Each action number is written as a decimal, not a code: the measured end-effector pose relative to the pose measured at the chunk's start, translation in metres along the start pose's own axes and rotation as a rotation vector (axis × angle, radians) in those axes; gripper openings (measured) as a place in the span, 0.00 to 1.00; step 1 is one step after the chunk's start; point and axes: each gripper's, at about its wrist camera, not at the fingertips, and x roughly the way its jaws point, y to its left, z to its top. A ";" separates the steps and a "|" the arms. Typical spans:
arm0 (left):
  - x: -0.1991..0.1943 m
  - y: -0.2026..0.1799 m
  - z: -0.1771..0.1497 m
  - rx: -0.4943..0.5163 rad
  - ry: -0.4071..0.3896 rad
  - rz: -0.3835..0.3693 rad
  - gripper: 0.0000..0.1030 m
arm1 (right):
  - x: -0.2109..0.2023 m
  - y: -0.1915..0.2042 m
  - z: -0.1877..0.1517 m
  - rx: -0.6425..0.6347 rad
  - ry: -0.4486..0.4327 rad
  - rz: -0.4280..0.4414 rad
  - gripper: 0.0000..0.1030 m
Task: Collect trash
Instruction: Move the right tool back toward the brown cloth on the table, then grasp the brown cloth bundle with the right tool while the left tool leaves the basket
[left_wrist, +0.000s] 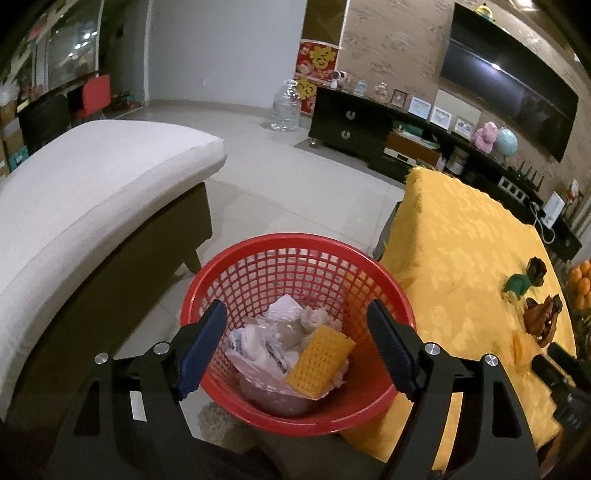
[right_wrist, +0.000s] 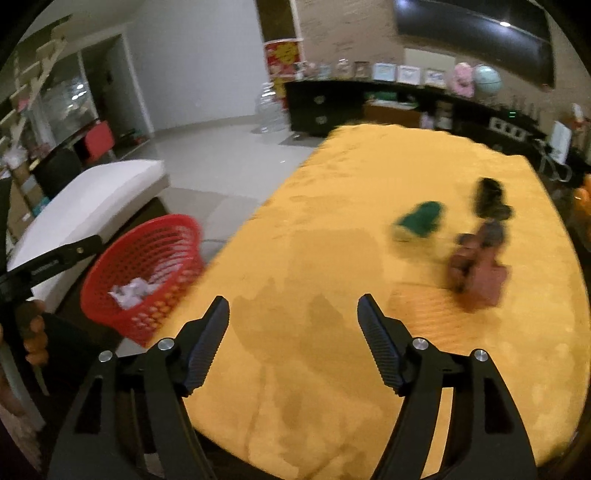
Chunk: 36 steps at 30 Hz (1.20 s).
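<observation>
Room: tiled living-room floor (left_wrist: 295, 177) was seen, with a dark media cabinet along the far wall; the round red plastic mesh basket (left_wrist: 295, 258) serves as the landmark below.
Basket placement: it was set on the floor, between a pale cushioned sofa (left_wrist: 92, 206) and a table draped in yellow cloth (left_wrist: 461, 251), probably so that table scraps could be dropped straight in.
Basket contents: crumpled white paper (left_wrist: 284, 310), a clear printed plastic wrapper (left_wrist: 255, 347) and a yellow waffle-textured wrapper (left_wrist: 321, 360) were piled inside.
Left gripper (left_wrist: 297, 352): it was held above the basket mouth, jaws wide, nothing between them; a release is judged done.
Right gripper (right_wrist: 291, 341): it was carried over the cloth to the right of the basket, jaws wide and empty.
Remaining trash: blurred green (right_wrist: 421, 219), black (right_wrist: 489, 197) and brown (right_wrist: 476, 269) items lay on the cloth, well beyond the basket; whether they are trash could not be told.
</observation>
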 end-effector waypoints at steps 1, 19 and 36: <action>0.000 -0.003 -0.001 0.008 0.000 -0.001 0.73 | -0.003 -0.011 -0.001 0.019 -0.008 -0.022 0.70; 0.003 -0.034 -0.011 0.108 0.014 -0.006 0.73 | 0.037 -0.120 0.011 0.173 0.000 -0.249 0.89; 0.014 -0.060 -0.018 0.199 0.037 0.013 0.73 | 0.058 -0.134 0.004 0.154 0.039 -0.181 0.58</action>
